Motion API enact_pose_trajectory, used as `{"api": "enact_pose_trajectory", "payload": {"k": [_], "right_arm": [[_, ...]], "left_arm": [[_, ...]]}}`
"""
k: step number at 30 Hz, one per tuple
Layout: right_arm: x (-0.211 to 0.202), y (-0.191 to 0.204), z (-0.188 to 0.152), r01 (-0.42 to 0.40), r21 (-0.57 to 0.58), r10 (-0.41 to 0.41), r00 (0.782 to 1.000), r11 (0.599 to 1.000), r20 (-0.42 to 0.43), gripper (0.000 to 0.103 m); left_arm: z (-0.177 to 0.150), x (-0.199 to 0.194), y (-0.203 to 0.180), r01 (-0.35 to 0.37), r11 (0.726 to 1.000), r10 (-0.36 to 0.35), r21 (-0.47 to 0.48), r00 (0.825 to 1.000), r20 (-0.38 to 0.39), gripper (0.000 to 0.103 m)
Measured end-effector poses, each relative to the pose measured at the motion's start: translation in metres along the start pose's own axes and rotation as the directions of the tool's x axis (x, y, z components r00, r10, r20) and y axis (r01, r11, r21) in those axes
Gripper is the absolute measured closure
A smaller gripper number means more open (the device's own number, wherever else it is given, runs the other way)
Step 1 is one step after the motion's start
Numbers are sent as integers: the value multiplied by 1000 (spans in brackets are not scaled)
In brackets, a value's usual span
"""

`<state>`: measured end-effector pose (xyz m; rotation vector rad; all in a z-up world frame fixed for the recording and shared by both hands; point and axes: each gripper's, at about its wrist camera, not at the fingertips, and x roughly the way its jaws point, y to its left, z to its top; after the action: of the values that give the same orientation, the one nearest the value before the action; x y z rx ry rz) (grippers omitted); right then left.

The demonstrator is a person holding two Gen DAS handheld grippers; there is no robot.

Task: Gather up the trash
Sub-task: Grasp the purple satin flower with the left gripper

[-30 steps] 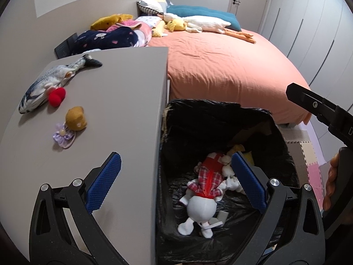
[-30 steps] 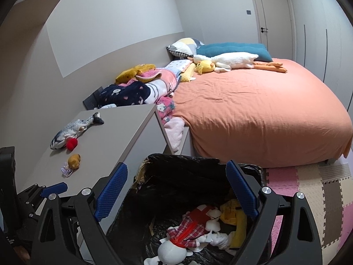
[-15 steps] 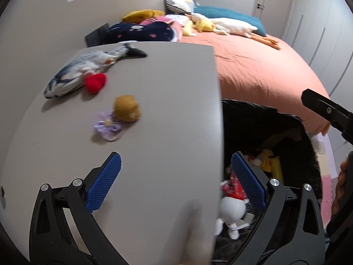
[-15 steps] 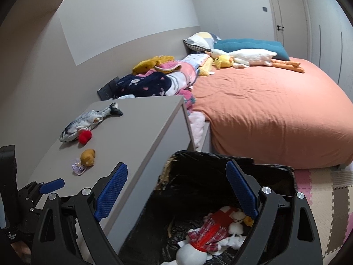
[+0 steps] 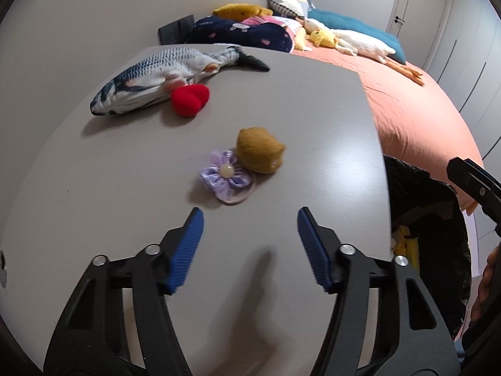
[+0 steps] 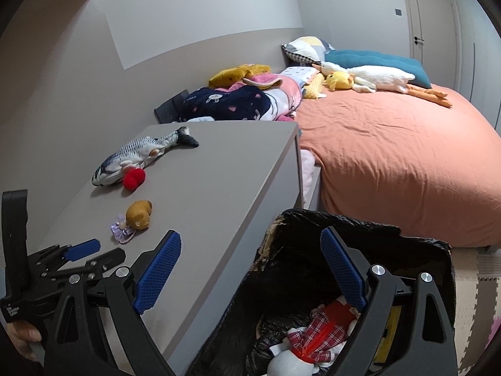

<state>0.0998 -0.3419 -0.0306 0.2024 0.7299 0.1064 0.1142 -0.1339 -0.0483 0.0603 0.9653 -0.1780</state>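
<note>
My left gripper (image 5: 250, 216) is open and empty, low over the grey tabletop (image 5: 313, 109). Just ahead of it lie a purple fabric flower (image 5: 226, 177) and a small brown plush (image 5: 260, 149) touching it. Farther back lie a red plush heart (image 5: 189, 99) and a plush fish (image 5: 162, 76). My right gripper (image 6: 250, 241) is open and empty, above the black-lined trash bin (image 6: 360, 228), which holds a white doll in a red plaid dress (image 6: 316, 335). The flower (image 6: 120, 228), brown plush (image 6: 139, 214), heart (image 6: 134, 179), fish (image 6: 141, 156) and left gripper (image 6: 90, 252) also show in the right wrist view.
The bin (image 5: 416, 188) stands against the table's right side. An orange bed (image 6: 400, 150) with pillows, blankets and plush toys lies beyond. Foam floor mats (image 6: 476, 282) lie at the right. A grey wall runs along the table's left.
My left gripper has swung left from over the bin to over the table, close to the flower and brown plush. My right gripper has shifted slightly and stays open over the bin.
</note>
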Motion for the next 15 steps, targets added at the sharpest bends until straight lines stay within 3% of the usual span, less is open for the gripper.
{"api": "enact_pose_trajectory", "payload": {"k": [9,15], "right_arm": [[17,11,4,7,-17,-7,1000,1000,-11,12],[25,19,6,3,-36,-3,1000,999,-17,12]], "left_arm": [[16,21,14,-20,1000,20,7,1000,-8,47],[22,30,19,-22,1000,22,18,1000,-10,56]]}}
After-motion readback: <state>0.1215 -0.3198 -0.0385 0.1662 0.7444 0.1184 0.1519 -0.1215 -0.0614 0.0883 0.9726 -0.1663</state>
